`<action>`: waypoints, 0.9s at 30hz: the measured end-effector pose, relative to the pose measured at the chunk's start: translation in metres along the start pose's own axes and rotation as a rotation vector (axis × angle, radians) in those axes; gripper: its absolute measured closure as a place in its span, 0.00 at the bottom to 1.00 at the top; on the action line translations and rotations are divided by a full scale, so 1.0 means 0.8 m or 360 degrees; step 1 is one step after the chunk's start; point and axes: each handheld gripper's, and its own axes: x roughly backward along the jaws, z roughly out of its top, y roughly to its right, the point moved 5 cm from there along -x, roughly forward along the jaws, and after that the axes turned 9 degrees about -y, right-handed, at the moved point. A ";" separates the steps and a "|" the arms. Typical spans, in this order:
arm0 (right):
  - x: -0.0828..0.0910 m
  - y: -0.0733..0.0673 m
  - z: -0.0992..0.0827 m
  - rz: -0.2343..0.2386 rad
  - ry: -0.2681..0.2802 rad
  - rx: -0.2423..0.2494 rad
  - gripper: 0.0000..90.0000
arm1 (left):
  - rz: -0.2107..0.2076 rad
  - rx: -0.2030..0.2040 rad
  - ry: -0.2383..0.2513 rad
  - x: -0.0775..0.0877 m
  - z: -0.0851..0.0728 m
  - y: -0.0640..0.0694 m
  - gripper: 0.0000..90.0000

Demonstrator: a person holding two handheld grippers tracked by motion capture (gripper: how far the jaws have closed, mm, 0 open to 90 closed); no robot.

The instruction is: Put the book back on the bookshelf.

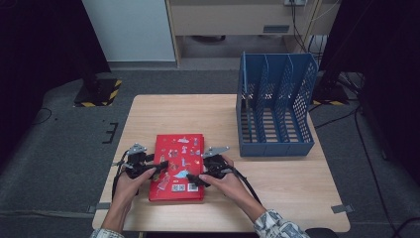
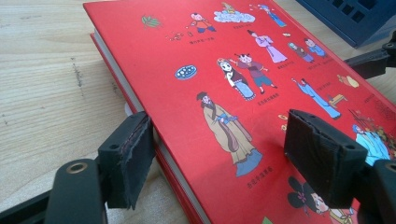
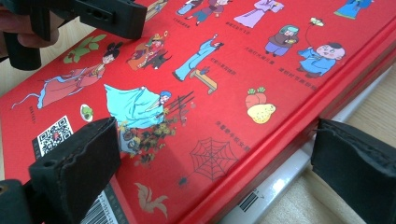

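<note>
On pale woodgrain table [image 1: 277, 171]: glossy red book [image 1: 178, 166] (flat, rectangular).

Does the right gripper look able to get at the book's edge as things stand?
Probably yes: the right gripper already straddles the edge of the red book, jaws wide, one above the cover and one beside the pages, with nothing between.

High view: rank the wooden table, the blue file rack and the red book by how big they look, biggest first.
1. wooden table
2. blue file rack
3. red book
</note>
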 end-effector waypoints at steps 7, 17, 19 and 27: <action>0.005 -0.001 0.003 -0.0040 0.0013 0.0015 0.06 | 0.0033 -0.0049 0.0032 0.009 0.006 0.005 0.31; 0.008 0.006 0.004 -0.0049 0.0030 0.0019 0.06 | -0.0003 -0.0057 0.0029 0.007 0.008 0.006 0.34; 0.010 0.009 0.004 -0.0049 0.0037 -0.0007 0.06 | -0.0011 -0.0067 0.0034 0.005 0.010 0.010 0.34; 0.011 0.021 0.000 -0.0028 0.0016 -0.0051 0.03 | -0.0018 -0.0059 -0.0019 -0.005 0.009 0.013 0.34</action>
